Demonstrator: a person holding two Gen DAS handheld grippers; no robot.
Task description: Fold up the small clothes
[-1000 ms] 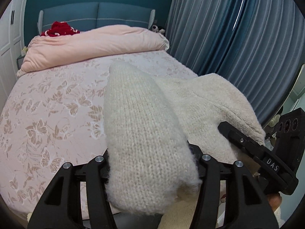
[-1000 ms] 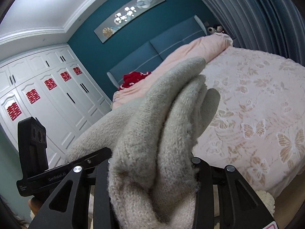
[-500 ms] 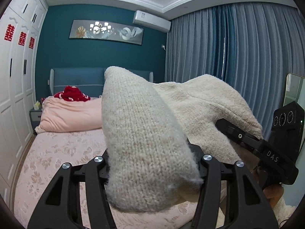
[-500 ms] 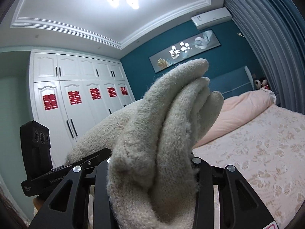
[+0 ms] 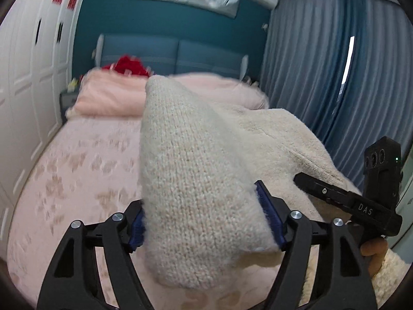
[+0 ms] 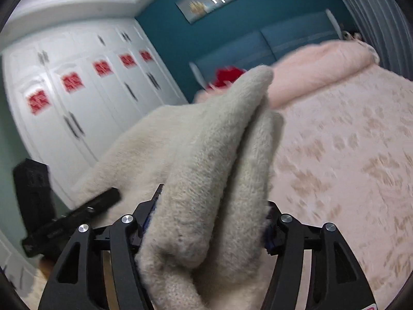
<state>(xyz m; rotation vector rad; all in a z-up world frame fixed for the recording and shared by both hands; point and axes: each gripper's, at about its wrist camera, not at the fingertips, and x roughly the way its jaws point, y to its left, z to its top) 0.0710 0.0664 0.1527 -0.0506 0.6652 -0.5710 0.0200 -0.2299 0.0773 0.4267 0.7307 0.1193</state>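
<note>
A cream knitted sweater (image 5: pixel 196 175) hangs stretched between my two grippers, held up above the bed. My left gripper (image 5: pixel 206 222) is shut on one bunched corner of it, and the cloth hides the fingertips. My right gripper (image 6: pixel 209 230) is shut on another thick bunched fold of the same sweater (image 6: pixel 206 170). The right gripper also shows at the right of the left wrist view (image 5: pixel 361 206), and the left gripper at the left of the right wrist view (image 6: pixel 64 219). The rest of the sweater drapes between them.
A bed (image 5: pixel 77 180) with a pink flowered sheet lies below and ahead. A pink duvet (image 5: pixel 111 98) and a red item (image 5: pixel 126 64) lie at its head. White wardrobes (image 6: pixel 77 98) stand on the left, blue curtains (image 5: pixel 322 77) on the right.
Both grippers have tilted back down from the ceiling toward the bed, still holding the sweater. The views are blurred by the motion.
</note>
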